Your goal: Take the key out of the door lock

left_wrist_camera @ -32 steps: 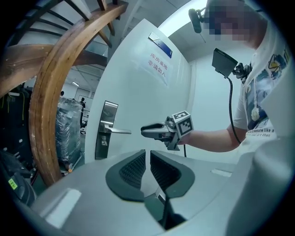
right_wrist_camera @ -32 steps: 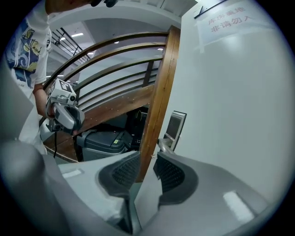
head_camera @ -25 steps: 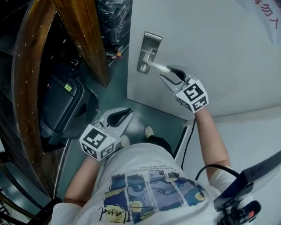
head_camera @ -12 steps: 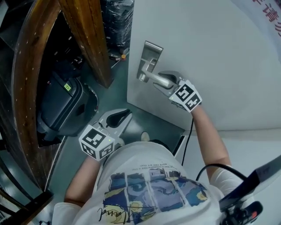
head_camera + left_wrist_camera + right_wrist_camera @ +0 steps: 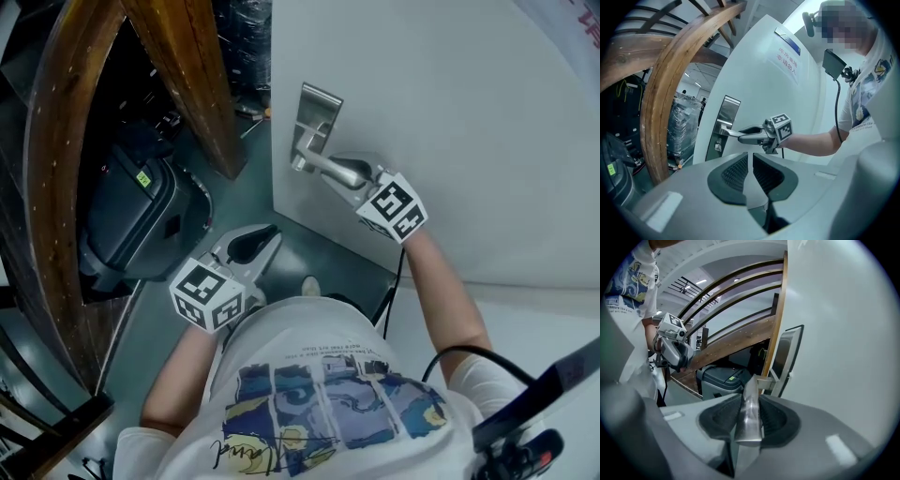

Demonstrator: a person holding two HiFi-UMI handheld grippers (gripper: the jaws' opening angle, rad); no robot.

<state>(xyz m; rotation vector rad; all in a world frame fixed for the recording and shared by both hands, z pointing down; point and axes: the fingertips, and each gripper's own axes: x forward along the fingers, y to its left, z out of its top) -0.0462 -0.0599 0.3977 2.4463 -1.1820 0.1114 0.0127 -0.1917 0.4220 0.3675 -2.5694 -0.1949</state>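
Observation:
A silver lever handle [image 5: 326, 168] juts from a metal lock plate [image 5: 317, 105] on the white door [image 5: 450, 103]. My right gripper [image 5: 349, 174] has its jaws closing around the lever's free end, and both pads touch the lever [image 5: 750, 408]. In the left gripper view a small key-like piece [image 5: 718, 146] sticks out of the plate [image 5: 724, 117] below the lever [image 5: 733, 134]; it is too small to make out. My left gripper [image 5: 263, 240] hangs low over the green floor, away from the door. Its pads [image 5: 736, 171] are nearly together with nothing between them.
A curved wooden beam [image 5: 52, 187] and a slanted wooden post [image 5: 192, 84] stand left of the door's edge. A dark grey case [image 5: 141, 211] sits on the floor behind them, and wrapped goods [image 5: 242, 37] lie farther back. A black cable [image 5: 398, 281] hangs along my right arm.
My right gripper moved left onto the lever's end and its jaws came in around it. The left gripper stayed low and kept its small gap.

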